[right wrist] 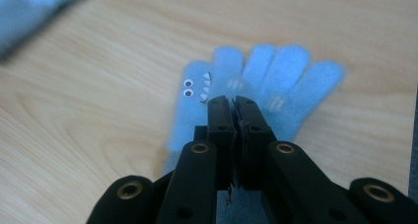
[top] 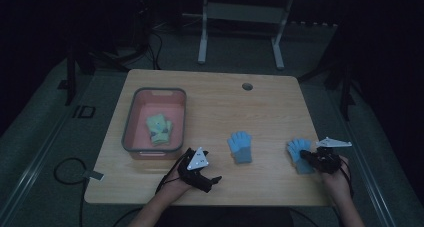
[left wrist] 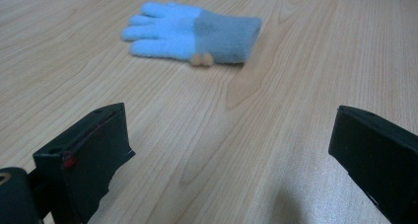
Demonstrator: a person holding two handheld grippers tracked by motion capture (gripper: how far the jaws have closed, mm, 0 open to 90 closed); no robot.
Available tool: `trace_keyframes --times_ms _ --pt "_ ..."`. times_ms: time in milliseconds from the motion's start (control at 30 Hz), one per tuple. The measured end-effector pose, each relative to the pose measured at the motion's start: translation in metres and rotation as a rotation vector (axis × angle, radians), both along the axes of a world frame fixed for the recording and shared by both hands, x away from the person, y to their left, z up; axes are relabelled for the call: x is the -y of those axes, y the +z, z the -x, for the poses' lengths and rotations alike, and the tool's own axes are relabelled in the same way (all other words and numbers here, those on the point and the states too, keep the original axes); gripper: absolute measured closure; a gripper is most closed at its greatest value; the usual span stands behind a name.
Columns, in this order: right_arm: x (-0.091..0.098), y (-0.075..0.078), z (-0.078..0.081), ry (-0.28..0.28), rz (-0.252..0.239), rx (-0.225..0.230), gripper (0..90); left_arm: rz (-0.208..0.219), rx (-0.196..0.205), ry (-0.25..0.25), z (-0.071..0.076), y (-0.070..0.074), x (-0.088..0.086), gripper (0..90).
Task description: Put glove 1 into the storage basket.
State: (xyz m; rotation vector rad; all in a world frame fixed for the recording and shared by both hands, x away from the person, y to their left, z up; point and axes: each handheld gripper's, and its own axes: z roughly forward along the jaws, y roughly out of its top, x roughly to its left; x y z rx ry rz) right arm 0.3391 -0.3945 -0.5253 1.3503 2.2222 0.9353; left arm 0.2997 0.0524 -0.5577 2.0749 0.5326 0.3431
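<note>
The right gripper [right wrist: 232,103] had its fingers closed on the right glove [right wrist: 276,81], best lifted straight up, while the left gripper [left wrist: 222,155] stood wide open, empty

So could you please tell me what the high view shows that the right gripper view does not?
High view alone: the whole table, a pink bin holding a green glove, and the left claw resting open near the table's front edge.

Right gripper view alone: the googly eyes and teeth on the right-hand blue glove, and the right claw with its jaws pressed together over that glove; whether they pinch fabric cannot be told.

Both: that glove, the right claw over it, the other blue glove and the wood tabletop.
</note>
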Motion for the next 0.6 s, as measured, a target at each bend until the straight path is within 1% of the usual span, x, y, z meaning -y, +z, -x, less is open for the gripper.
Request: trace_keyframes --times_ms 100,233,300,433,567,600 --pt "-0.012 0.013 0.001 -0.016 -0.023 0.03 86.7 0.002 0.001 0.001 0.0 0.0 0.0 2.0" --pt "-0.039 0.027 0.0 -0.029 -0.02 0.062 86.7 0.002 0.004 -0.001 0.0 0.0 0.0 2.0" --pt "-0.05 0.031 -0.002 -0.042 -0.022 0.068 86.7 0.002 0.005 -0.002 0.0 0.0 0.0 2.0" --pt "-0.073 0.032 -0.007 -0.043 -0.006 0.072 86.7 0.001 0.007 -0.003 0.0 0.0 0.0 2.0" --pt "-0.093 0.028 -0.012 -0.056 -0.001 0.063 86.7 0.008 0.003 -0.002 0.0 0.0 0.0 2.0" --pt "-0.096 0.027 -0.014 -0.066 -0.01 0.058 86.7 0.01 0.004 -0.001 0.0 0.0 -0.001 2.0"
